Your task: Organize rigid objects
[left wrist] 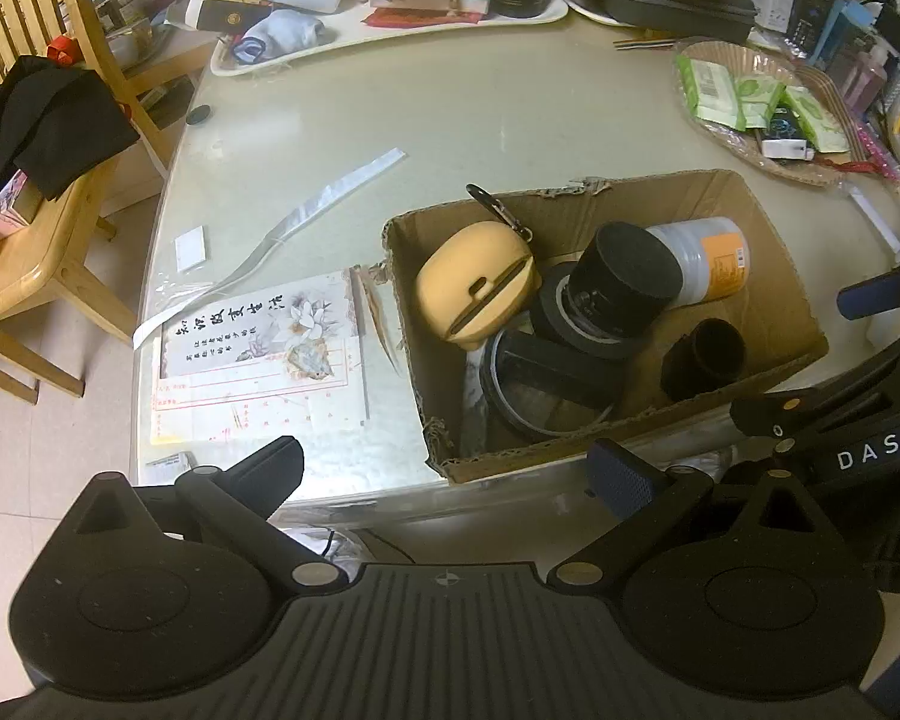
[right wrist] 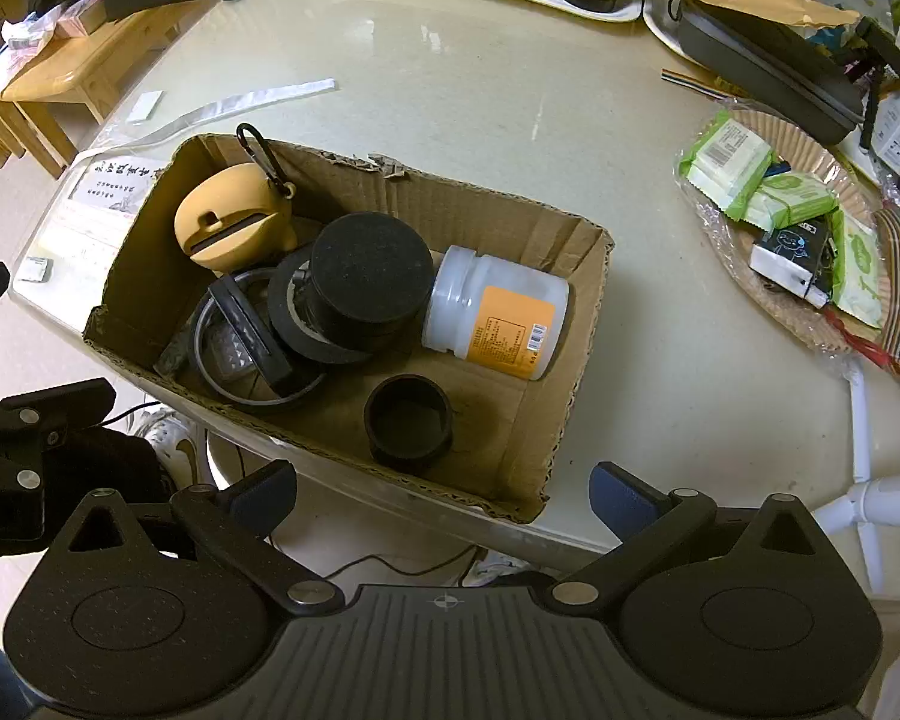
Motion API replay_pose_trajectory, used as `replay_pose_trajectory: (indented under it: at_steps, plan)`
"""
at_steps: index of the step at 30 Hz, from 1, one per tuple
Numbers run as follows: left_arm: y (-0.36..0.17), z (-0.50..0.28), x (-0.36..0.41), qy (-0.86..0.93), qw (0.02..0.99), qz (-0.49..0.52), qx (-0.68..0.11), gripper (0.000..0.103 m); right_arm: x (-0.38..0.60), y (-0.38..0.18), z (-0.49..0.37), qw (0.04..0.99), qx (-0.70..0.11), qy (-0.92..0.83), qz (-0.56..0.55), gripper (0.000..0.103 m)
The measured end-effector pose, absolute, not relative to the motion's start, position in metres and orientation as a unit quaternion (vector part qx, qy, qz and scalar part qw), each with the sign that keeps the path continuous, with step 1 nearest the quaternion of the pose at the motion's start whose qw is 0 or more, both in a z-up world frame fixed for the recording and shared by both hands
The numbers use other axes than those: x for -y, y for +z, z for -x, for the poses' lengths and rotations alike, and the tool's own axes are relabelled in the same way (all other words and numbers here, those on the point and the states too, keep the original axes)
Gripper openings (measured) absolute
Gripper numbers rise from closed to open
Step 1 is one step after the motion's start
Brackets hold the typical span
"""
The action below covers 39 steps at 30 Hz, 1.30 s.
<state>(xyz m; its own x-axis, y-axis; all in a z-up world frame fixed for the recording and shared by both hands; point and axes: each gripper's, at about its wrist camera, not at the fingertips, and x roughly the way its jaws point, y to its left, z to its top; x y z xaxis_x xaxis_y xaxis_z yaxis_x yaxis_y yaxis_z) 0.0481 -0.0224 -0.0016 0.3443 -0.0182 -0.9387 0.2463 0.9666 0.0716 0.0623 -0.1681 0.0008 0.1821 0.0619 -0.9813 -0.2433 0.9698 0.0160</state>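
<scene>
Left wrist view: the left gripper hangs wide and empty just off the near table edge; ahead sits a cardboard box holding a tan case, a black cylinder, a white jar and a small black cup; open tabletop lies beyond the box.

Right wrist view: the right gripper is also wide, empty, near the box corner; the objects look already boxed, so any next move likely means reaching in over the torn rim; clear table lies to the right.
</scene>
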Motion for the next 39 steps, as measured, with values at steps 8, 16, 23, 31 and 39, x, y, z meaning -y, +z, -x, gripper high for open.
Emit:
replay_pose_trajectory:
  at_steps: [8,16,23,31,39]
  plan:
    - [-0.002,-0.048,0.022,-0.082,0.813,-0.101,-0.567,0.103,0.168,0.001,-0.062,0.766,-0.631,0.099,0.072,0.103]
    - [-0.001,-0.048,0.023,-0.082,0.813,-0.101,-0.567,0.103,0.168,0.000,-0.062,0.765,-0.632,0.098,0.075,0.103]
    - [0.000,-0.051,0.018,-0.077,0.812,-0.091,-0.572,0.103,0.170,0.001,-0.063,0.768,-0.630,0.090,0.079,0.103]
    - [-0.002,-0.054,0.011,-0.056,0.808,-0.094,-0.579,0.103,0.175,0.001,-0.064,0.769,-0.630,0.082,0.078,0.103]
    - [-0.003,-0.057,0.004,-0.036,0.808,-0.087,-0.582,0.103,0.174,0.000,-0.064,0.769,-0.629,0.079,0.081,0.103]
